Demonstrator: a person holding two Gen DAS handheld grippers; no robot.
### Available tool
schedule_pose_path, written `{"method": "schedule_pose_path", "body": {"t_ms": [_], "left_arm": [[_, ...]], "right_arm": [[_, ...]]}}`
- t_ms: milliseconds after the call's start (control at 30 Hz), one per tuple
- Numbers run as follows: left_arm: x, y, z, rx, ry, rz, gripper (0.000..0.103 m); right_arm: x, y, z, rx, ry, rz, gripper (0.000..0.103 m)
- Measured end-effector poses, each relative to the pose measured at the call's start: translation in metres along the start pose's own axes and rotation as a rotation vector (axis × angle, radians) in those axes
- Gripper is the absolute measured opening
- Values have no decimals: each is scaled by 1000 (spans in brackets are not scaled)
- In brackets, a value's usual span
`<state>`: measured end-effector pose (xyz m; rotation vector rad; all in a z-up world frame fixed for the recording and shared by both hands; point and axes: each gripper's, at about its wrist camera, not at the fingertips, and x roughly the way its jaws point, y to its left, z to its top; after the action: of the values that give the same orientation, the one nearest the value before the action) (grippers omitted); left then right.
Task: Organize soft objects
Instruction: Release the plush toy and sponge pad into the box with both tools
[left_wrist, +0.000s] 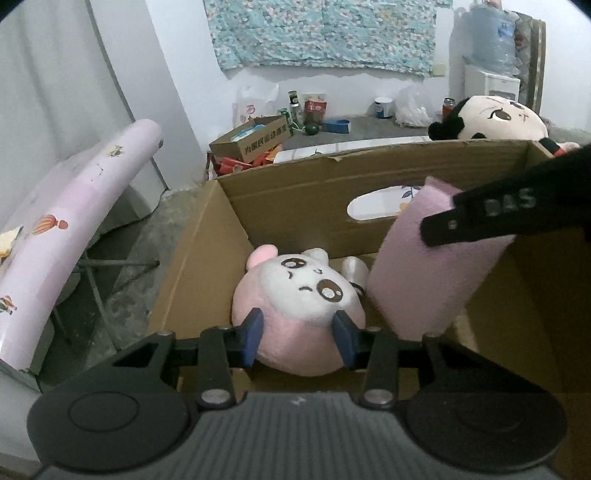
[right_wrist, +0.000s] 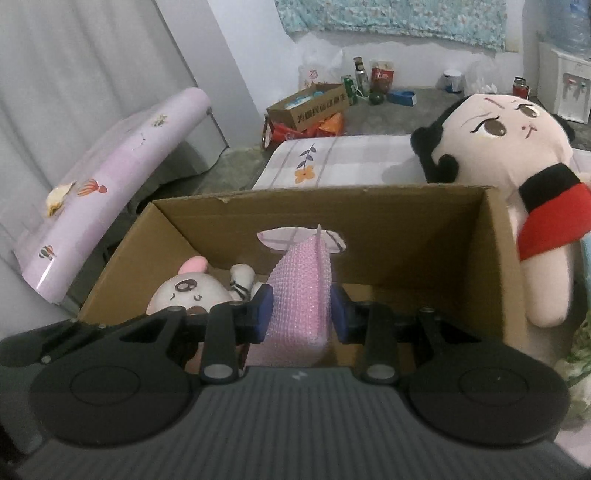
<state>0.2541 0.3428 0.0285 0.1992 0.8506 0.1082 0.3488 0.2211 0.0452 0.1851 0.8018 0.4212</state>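
Observation:
An open cardboard box holds a round pink-and-white plush toy, which lies on the box floor at the left. My left gripper reaches into the box, and its blue pads press into the plush toy's lower sides. A pink textured cushion stands on end inside the box, to the right of the plush toy. My right gripper is shut on the cushion. In the left wrist view the cushion leans to the right, with one black finger of the right gripper across its top.
A big doll with black hair and a red scarf leans on the box's far right corner. A flower-print pad lies behind the box. A pink board slants at the left. A small carton, bottles and a water dispenser line the far wall.

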Motion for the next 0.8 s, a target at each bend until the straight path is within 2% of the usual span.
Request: {"method": "schedule_pose_path", "body": {"t_ms": [100, 200, 233, 267, 333, 400, 600, 700, 800], "left_arm": [[-2, 9, -1, -59, -1, -23, 35], [-8, 22, -5, -120, 10, -33, 34], [-14, 24, -7, -122, 5, -29, 36], [-21, 25, -8, -116, -12, -21, 36], [-30, 25, -6, -106, -50, -15, 42], [-43, 24, -5, -103, -83, -24, 46], [-62, 22, -7, -101, -117, -47, 56], [-64, 23, -10, -82, -115, -36, 56], [-64, 24, -14, -96, -88, -66, 47]], "right_arm": [[10, -3, -2, 89, 9, 42, 32], [20, 3, -8, 42, 36, 5, 39], [23, 5, -10, 12, 68, -6, 48], [29, 6, -10, -14, 134, -6, 65], [38, 10, -12, -58, 229, -18, 78], [38, 16, -15, -107, 250, -38, 83], [22, 40, -3, -258, 260, -78, 94], [-3, 47, 10, -355, 189, -115, 98], [-31, 48, 24, -369, 104, -111, 102]]}}
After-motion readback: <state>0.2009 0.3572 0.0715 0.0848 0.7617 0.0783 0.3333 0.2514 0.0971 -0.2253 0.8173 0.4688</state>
